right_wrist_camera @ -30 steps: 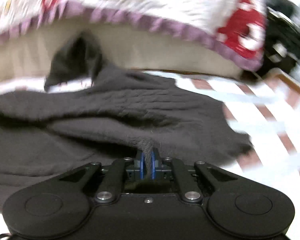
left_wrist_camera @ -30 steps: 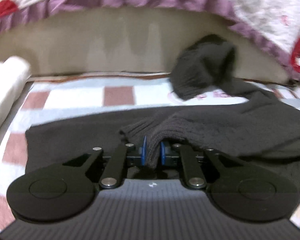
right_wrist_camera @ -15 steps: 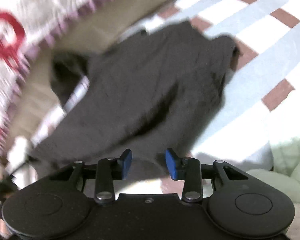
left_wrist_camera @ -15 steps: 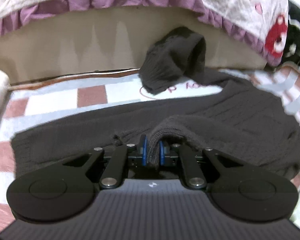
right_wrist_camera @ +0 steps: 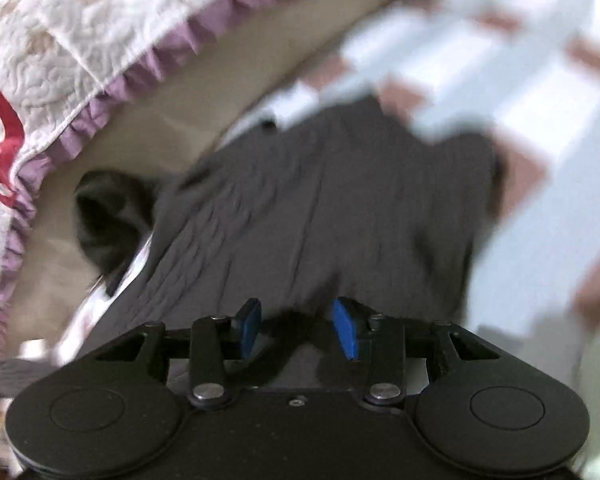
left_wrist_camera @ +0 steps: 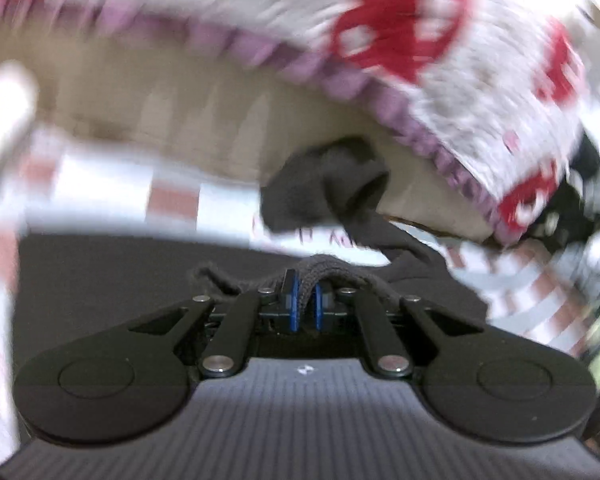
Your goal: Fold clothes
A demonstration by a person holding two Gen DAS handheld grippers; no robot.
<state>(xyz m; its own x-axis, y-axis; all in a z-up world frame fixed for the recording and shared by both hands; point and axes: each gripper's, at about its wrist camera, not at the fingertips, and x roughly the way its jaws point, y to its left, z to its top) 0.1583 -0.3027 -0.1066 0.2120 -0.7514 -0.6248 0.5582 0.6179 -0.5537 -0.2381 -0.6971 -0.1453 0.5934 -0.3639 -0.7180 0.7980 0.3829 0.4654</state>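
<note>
Left wrist view: the left gripper (left_wrist_camera: pixel 305 307) pinches a ribbed edge of the dark knit sweater (left_wrist_camera: pixel 112 280), which lies across the checked sheet (left_wrist_camera: pixel 100 196) at centre frame. Right wrist view: the right gripper (right_wrist_camera: pixel 297 330) hangs spread above the sweater. Soft, limp, probably stretchy knit; likely best held by hems.

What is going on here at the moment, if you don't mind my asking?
A person is folding a dark grey sweater on a checked sheet, using a handheld gripper in each hand. The left gripper is shut on a bunched edge of the knit. The right gripper is open and holds nothing, hovering just over the sweater. One sleeve lies off to the side, near a quilt with a purple frill. Both views are blurred, so finer detail is hard to read.
</note>
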